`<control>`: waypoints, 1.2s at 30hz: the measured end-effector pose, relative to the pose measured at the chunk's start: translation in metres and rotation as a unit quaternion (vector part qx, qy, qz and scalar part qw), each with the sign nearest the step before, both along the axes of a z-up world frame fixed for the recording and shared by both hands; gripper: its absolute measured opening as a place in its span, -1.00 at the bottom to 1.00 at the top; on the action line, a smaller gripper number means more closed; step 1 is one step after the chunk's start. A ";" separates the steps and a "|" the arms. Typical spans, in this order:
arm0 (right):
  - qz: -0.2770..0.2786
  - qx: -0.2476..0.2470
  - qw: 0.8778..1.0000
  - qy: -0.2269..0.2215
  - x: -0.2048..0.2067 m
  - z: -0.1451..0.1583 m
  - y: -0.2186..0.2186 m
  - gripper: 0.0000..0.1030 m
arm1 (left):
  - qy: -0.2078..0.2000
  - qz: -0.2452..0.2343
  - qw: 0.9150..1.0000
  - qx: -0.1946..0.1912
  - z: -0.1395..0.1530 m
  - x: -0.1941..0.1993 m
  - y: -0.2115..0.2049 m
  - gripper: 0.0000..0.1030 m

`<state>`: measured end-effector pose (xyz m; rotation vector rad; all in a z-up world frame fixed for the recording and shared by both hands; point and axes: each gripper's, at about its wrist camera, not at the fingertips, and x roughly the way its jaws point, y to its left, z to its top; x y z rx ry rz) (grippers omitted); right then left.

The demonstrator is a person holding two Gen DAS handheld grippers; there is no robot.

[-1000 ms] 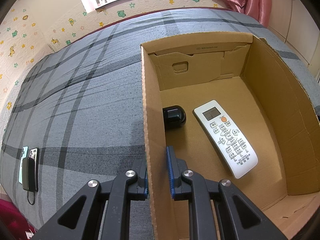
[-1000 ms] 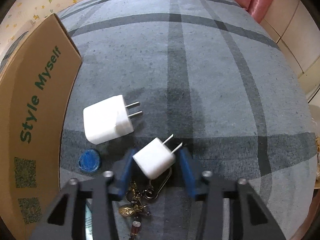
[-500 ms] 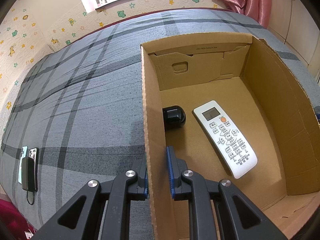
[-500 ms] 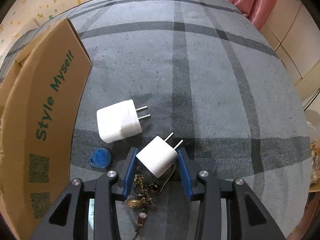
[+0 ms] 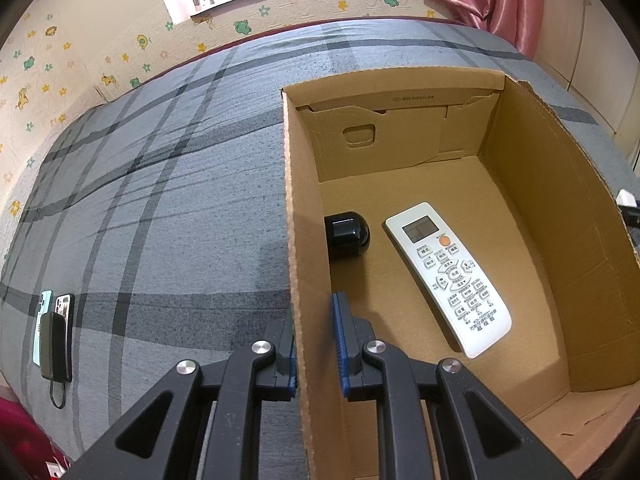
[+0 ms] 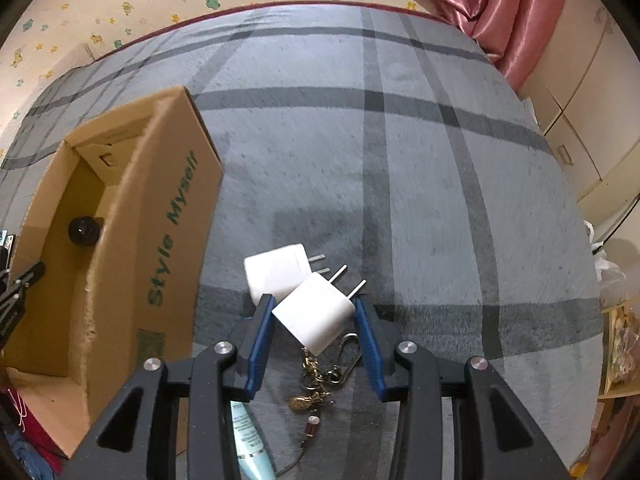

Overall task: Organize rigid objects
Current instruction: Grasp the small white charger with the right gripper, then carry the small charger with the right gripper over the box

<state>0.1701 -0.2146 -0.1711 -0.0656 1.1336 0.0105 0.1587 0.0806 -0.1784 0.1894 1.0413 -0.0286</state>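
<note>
My left gripper (image 5: 314, 344) is shut on the left wall of the cardboard box (image 5: 298, 240), one pad outside and one inside. Inside the box lie a white remote control (image 5: 448, 276) and a black rounded object (image 5: 346, 234). In the right wrist view my right gripper (image 6: 314, 320) is shut on a small white plug charger (image 6: 316, 314), held clear of the grey plaid bedspread with its prongs pointing up and right. A second, larger white charger (image 6: 274, 274) lies on the bed just behind it. The box (image 6: 160, 240) stands to the left, printed "Style Myself".
A keychain with a carabiner (image 6: 324, 376) and a pale blue tube (image 6: 250, 440) lie under the right gripper. Two phones and a power bank (image 5: 54, 332) rest at the bed's left edge. Pink curtains (image 6: 500, 4) and pale cabinets (image 6: 580, 112) lie beyond the bed.
The right gripper has risen with the small charger, so the bed and box look farther away and the box's inside has come into sight. The left gripper has stayed put on the box wall.
</note>
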 end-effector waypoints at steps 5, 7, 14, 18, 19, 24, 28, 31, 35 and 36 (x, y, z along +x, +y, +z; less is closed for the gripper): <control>0.006 0.001 1.000 -0.008 0.002 0.014 0.008 -0.17 | 0.000 0.000 1.000 0.001 0.000 0.000 0.000 -0.71; 0.008 0.003 1.000 -0.010 0.004 0.019 0.012 -0.17 | 0.001 0.000 1.000 0.001 0.000 0.000 0.000 -0.71; 0.026 0.001 0.999 -0.019 0.006 0.040 0.030 -0.17 | 0.001 0.000 1.000 0.000 0.000 0.000 -0.001 -0.71; 0.040 0.000 0.999 -0.025 0.007 0.050 0.042 -0.17 | 0.002 -0.001 1.000 -0.001 0.000 0.000 -0.001 -0.71; 0.045 0.002 0.999 -0.026 0.008 0.053 0.046 -0.17 | 0.002 -0.001 1.000 0.000 0.000 0.000 -0.001 -0.71; 0.065 0.005 0.997 -0.031 0.008 0.060 0.067 -0.17 | 0.002 -0.001 1.000 -0.001 0.000 0.000 0.000 -0.71; 0.084 0.009 0.996 -0.032 0.010 0.063 0.087 -0.17 | 0.002 -0.001 1.000 -0.001 0.000 0.000 0.001 -0.71; 0.100 0.015 0.994 -0.032 0.011 0.063 0.104 -0.17 | 0.002 -0.001 1.000 -0.002 0.000 0.000 0.001 -0.71; 0.117 0.022 0.992 -0.028 0.014 0.059 0.125 -0.17 | 0.002 -0.001 1.000 -0.002 0.000 0.001 0.001 -0.71; 0.121 0.022 0.992 -0.027 0.014 0.058 0.129 -0.17 | 0.002 -0.001 1.000 -0.002 -0.001 0.000 0.001 -0.71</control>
